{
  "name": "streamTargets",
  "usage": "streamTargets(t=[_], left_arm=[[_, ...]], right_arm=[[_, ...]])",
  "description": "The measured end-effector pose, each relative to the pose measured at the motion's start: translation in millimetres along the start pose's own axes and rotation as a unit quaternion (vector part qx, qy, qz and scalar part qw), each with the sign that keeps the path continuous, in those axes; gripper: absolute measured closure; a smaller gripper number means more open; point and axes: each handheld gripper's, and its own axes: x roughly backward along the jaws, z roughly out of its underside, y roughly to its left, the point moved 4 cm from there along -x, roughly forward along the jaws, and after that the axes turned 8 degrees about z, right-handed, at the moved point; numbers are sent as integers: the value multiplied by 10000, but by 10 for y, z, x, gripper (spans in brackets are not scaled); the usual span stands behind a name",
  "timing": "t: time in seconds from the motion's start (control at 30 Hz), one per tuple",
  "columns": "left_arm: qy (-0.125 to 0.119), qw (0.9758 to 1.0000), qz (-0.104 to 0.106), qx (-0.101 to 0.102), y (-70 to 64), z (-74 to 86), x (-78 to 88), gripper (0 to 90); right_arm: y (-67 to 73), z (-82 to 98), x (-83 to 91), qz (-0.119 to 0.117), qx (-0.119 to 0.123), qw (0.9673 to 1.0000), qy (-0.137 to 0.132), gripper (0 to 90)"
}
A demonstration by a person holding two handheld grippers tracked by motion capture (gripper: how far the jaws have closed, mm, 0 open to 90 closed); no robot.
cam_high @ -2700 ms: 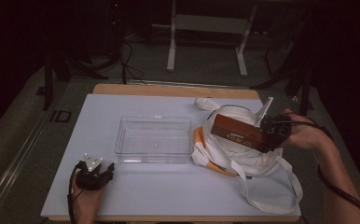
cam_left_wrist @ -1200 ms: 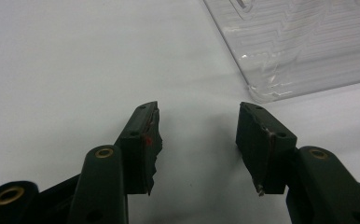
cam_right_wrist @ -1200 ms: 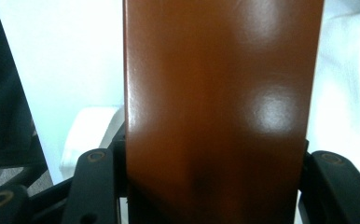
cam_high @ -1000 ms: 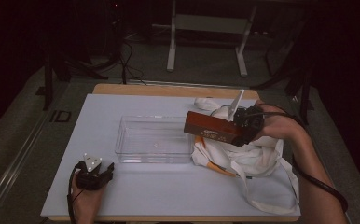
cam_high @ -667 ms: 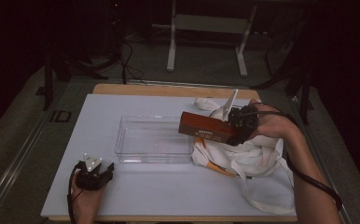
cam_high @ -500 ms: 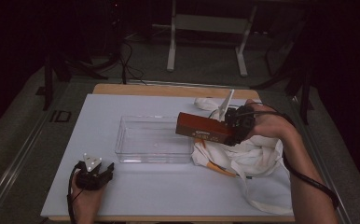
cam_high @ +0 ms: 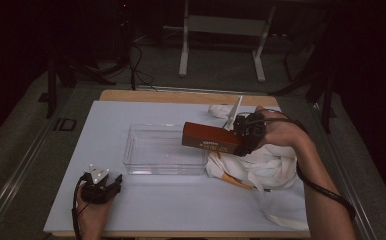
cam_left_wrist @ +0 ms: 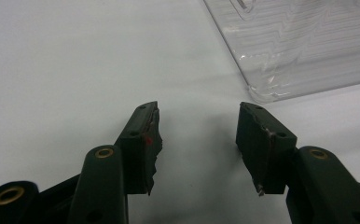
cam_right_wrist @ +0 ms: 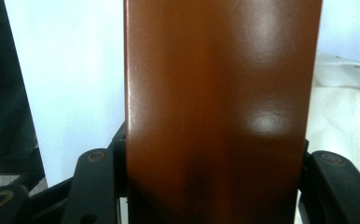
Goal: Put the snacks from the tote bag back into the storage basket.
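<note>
R gripper point(cam_high: 241, 134): clamped on brown box point(cam_high: 212, 138), ctr-right of frame, held above right edge of clear tray point(cam_high: 164, 150) | L gripper point(cam_high: 101, 184): jaws apart, nothing between, lower left on white mat point(cam_high: 181, 210) | white bag point(cam_high: 266, 167) under R hand

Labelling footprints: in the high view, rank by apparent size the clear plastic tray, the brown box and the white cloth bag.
1. White cloth bag and clear plastic tray: look alike, unsure.
2. Brown box, smallest, though lifted nearer the camera.

high view looks down from above; each gripper view looks close along its jaws, sharing the clear tray point(cam_high: 164, 150) point(cam_left_wrist: 304, 46).
</note>
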Motion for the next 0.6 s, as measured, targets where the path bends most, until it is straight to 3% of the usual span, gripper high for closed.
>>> streamTargets(t=[0.6], left_arm=[[-20,10000,11,2,2,0,3,495]], right_arm=[[35,-182,-62,-28,173,9998,-12,435]])
